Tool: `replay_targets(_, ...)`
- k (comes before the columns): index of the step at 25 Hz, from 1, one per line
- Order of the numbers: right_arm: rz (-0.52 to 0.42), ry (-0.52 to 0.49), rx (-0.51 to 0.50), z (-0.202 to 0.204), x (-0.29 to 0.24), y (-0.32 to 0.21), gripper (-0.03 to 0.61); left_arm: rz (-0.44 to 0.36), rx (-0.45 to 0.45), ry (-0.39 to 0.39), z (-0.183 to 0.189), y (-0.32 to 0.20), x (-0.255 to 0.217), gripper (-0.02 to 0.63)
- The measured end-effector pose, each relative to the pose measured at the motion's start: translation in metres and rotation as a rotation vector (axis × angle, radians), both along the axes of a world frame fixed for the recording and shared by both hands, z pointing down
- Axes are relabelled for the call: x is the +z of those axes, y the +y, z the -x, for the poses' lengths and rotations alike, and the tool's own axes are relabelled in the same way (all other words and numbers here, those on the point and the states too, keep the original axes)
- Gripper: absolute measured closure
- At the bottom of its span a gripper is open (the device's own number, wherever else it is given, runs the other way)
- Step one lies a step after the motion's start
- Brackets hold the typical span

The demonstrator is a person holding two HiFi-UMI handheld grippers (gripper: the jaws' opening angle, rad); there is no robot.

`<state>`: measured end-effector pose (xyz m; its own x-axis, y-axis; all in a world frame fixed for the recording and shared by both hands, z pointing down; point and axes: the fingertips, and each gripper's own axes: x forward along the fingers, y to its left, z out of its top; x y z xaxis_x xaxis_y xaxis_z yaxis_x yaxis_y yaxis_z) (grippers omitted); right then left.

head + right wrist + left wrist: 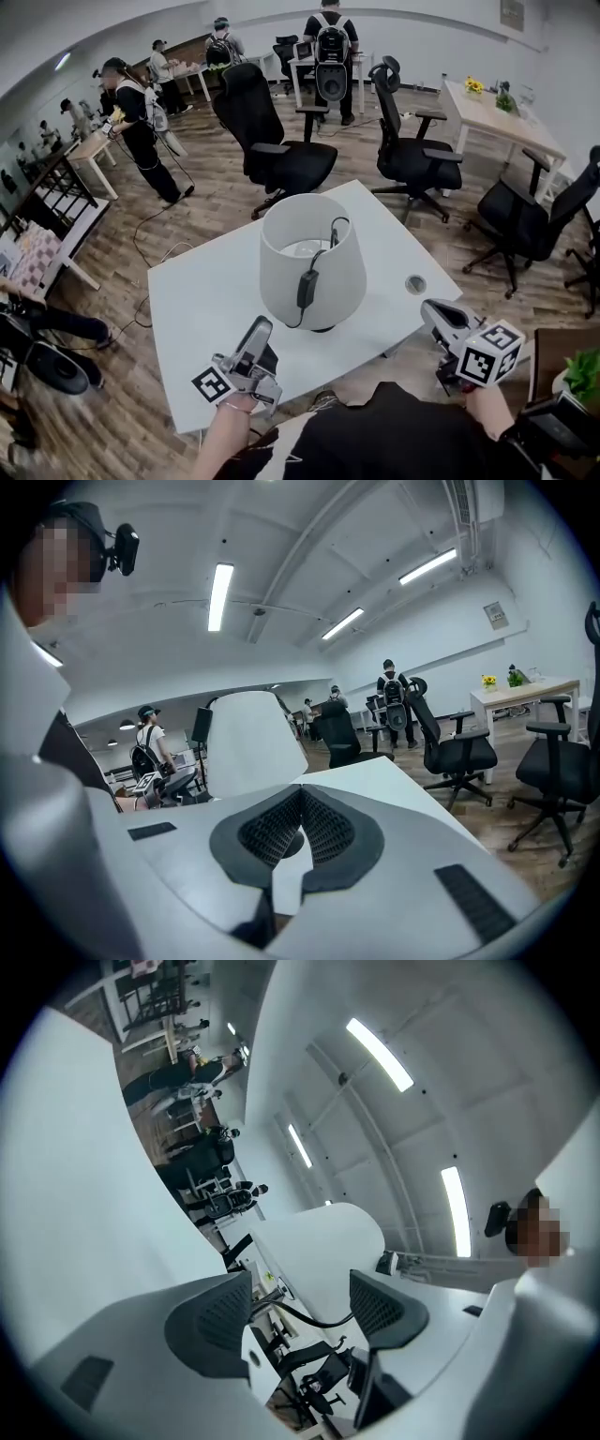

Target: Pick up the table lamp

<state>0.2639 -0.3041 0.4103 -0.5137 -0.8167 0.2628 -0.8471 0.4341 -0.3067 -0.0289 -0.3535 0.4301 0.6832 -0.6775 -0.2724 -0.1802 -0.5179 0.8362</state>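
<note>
The white, fabric-shaded table lamp (281, 267) is probably sitting light but crushable, and is best taken by its dark base (325, 328). The left gripper (255, 339) is gaping wide and empty, while the right gripper (434, 315) is sitting closed on nothing.

Clock directions are taken from the table lamp (312, 258), which stands on the table (202, 309) near its middle. The left gripper (257, 336) is at seven o'clock, over the table's near edge and apart from the lamp. The right gripper (431, 311) is at four o'clock, by the same edge. A cable hole (415, 284) sits in the tabletop near three o'clock. Behind the table, one office chair (272, 141) stands at eleven o'clock and another chair (412, 141) at one.
</note>
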Motion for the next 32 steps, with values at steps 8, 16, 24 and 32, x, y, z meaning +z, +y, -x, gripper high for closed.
replay_targets(8,0.003,-0.001,-0.073,-0.020,0.011,-0.033,0.563,-0.024,0.019,0.122,-0.032,-0.010,-0.006,0.282)
replay_targets(16,-0.029,-0.051,-0.079,-0.015,0.011,-0.060,0.563,-0.072,0.034,0.151,-0.042,-0.014,-0.024,0.423)
replay_targets(24,-0.021,-0.094,-0.103,-0.006,0.019,-0.071,0.563,-0.067,-0.017,0.232,-0.052,-0.028,-0.034,0.471)
replay_targets(32,0.000,-0.101,-0.171,0.007,0.030,-0.088,0.563,-0.054,-0.033,0.177,-0.064,-0.058,-0.042,0.477)
